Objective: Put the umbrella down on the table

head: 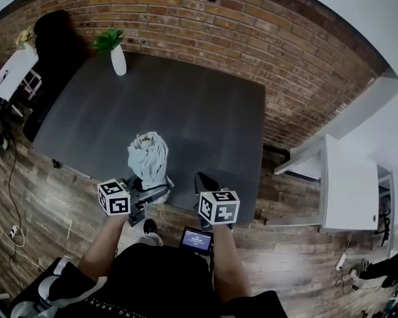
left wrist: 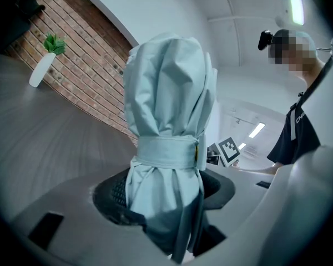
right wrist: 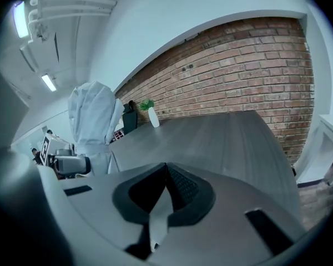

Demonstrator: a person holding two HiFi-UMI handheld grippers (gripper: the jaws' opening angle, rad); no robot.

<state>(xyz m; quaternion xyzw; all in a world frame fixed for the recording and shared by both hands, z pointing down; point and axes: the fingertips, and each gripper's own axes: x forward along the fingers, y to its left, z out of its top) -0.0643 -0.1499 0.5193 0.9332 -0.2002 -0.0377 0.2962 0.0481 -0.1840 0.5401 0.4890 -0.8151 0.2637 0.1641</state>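
A folded pale blue umbrella (head: 148,158) with a strap wrapped round it stands upright over the front edge of the dark grey table (head: 186,105). My left gripper (head: 152,192) is shut on its lower part. In the left gripper view the umbrella (left wrist: 166,93) rises from between the black pads of that gripper (left wrist: 164,190). In the right gripper view the umbrella (right wrist: 91,115) is at the left, with the left gripper (right wrist: 72,163) clamped on it. My right gripper (head: 204,181) hangs to the right of it over the table edge. That gripper (right wrist: 165,173) is shut, its pads meeting at the tips.
A white vase with a green plant (head: 118,58) stands at the table's far left corner, against the brick wall (head: 265,38). A black chair (head: 53,32) is at the far left and a white desk (head: 348,191) at the right. Wood floor surrounds the table.
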